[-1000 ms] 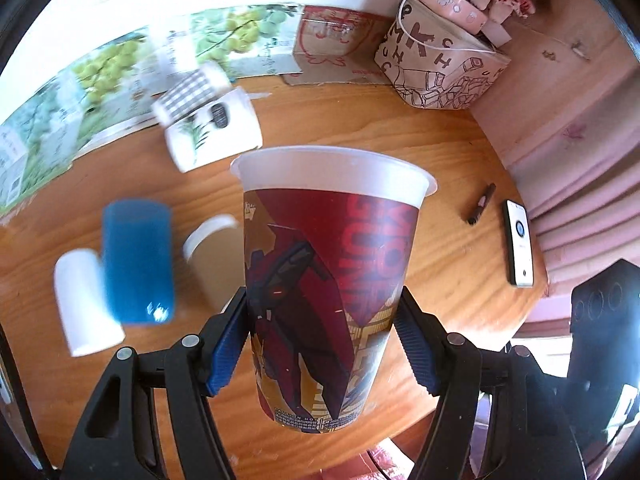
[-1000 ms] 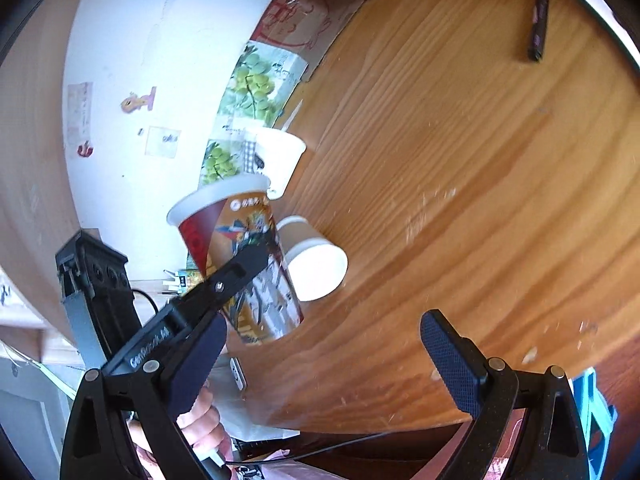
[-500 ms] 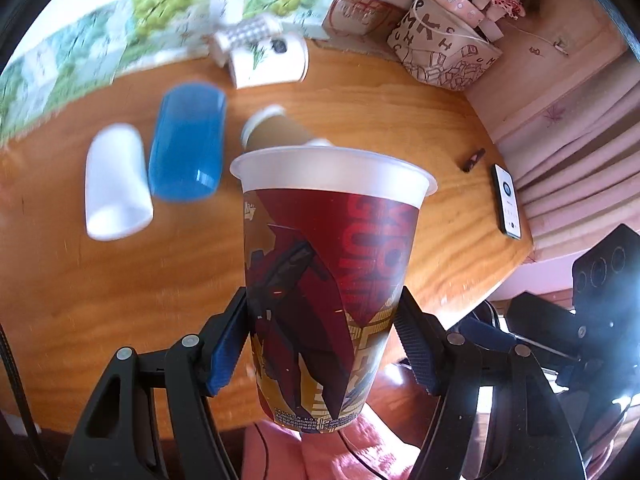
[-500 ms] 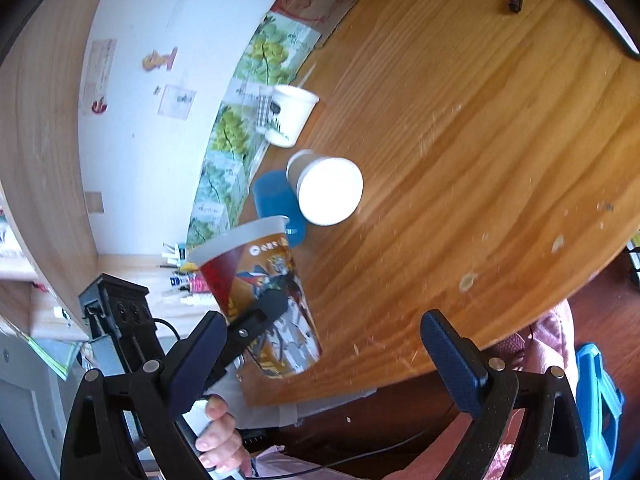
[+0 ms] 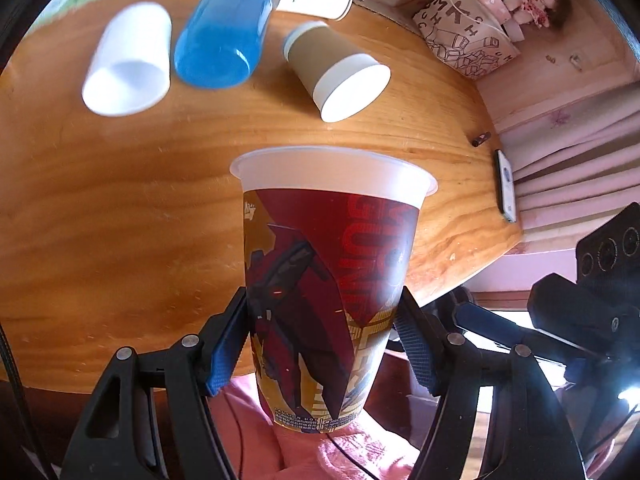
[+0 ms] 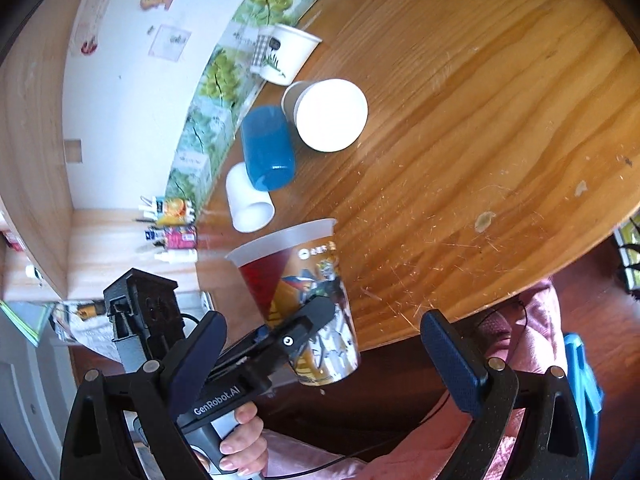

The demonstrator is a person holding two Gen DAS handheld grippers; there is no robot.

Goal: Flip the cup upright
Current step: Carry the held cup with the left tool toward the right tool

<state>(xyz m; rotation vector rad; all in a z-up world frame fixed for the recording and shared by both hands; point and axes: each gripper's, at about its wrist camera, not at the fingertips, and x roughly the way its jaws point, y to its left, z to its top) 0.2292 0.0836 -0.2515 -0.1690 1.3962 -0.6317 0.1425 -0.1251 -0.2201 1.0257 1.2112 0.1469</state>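
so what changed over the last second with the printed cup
The left gripper has pulled the printed cup back toward the person, off the table's near edge; it now hangs over the lap. Its grip is unchanged, rim up. The right gripper stays open and empty, and the white, blue and brown cups still lie on their sides.

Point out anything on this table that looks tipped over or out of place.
Three cups lie on their sides on the table: the white cup, the blue cup and the brown paper cup. The printed cup, held in the left tongs, is mouth-up off the table.
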